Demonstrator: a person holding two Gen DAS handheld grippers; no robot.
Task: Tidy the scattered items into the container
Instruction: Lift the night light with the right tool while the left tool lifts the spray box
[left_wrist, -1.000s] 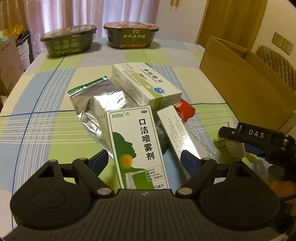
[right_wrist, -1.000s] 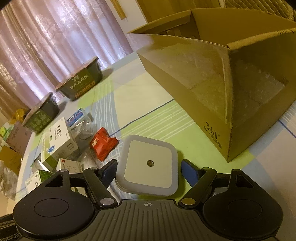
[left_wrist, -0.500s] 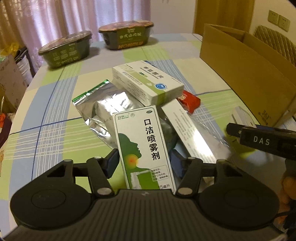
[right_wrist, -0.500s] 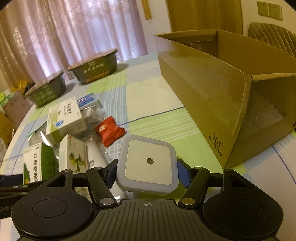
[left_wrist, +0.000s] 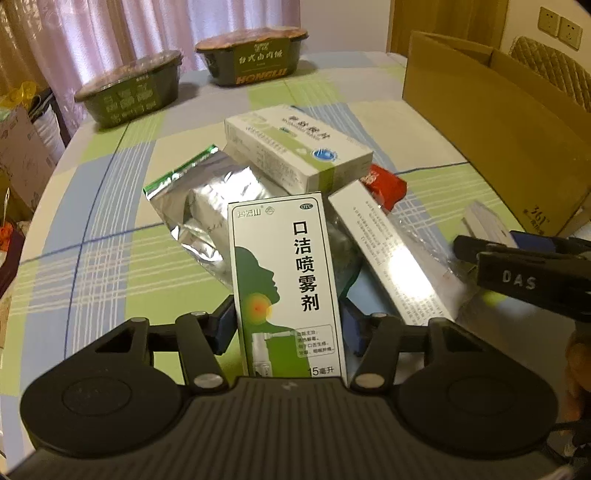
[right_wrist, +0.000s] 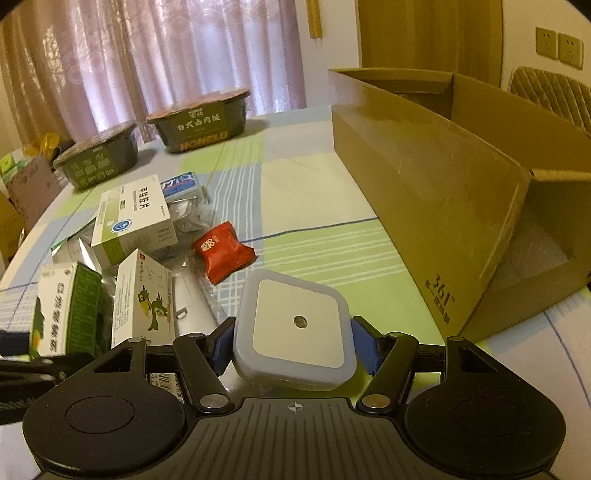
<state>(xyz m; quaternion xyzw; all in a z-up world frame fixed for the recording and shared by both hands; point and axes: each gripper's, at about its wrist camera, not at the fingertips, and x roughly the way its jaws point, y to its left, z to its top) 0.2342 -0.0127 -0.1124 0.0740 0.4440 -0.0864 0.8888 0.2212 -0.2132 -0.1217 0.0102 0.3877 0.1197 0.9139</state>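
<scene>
My left gripper (left_wrist: 286, 326) is shut on a green and white spray box (left_wrist: 284, 280), held upright above the table. My right gripper (right_wrist: 293, 341) is shut on a square white night light (right_wrist: 295, 334), lifted off the cloth. The brown cardboard box (right_wrist: 443, 192) stands to the right with its top open, also seen as the cardboard box (left_wrist: 498, 147) in the left wrist view. On the table lie a silver foil bag (left_wrist: 207, 206), a white and green medicine box (left_wrist: 295, 147), a red sachet (right_wrist: 221, 251), a long white box (left_wrist: 391, 254) and a parrot-printed box (right_wrist: 142, 302).
Two dark green meal bowls (left_wrist: 129, 90) (left_wrist: 255, 55) stand at the far edge of the checked tablecloth (left_wrist: 92, 258). A blue-labelled pack (right_wrist: 181, 184) lies behind the medicine box. Curtains hang behind, and a padded chair back (right_wrist: 550, 96) shows beyond the cardboard box.
Both grippers closed, the left on the spray box and the right on the night light, and both lifted their items off the table.
</scene>
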